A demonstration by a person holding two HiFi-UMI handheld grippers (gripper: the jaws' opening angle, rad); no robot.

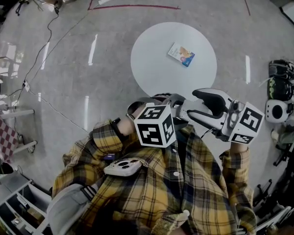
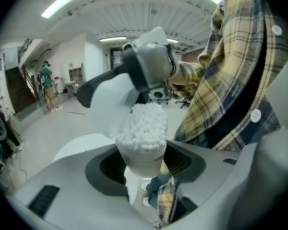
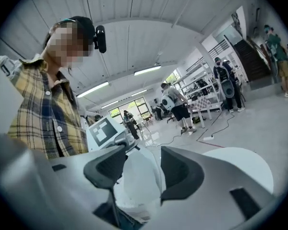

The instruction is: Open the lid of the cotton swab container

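The cotton swab container (image 2: 141,150) is a small clear tub, and my left gripper (image 2: 141,169) is shut on it with its pads on both sides. Its top is uncovered and the packed white swab tips (image 2: 144,126) show. The translucent lid (image 2: 110,107) hangs off the tub to the upper left, with my right gripper (image 2: 149,66) holding it. In the right gripper view the lid (image 3: 137,181) sits between the two dark pads of my right gripper (image 3: 139,169). In the head view both marker cubes, left (image 1: 155,126) and right (image 1: 247,123), are close to the person's chest.
A round white table (image 1: 157,58) stands in front of me with a small printed packet (image 1: 181,54) on it. Cables run over the floor at the left. Headsets and gear (image 1: 280,97) lie at the right. People stand far off in the room.
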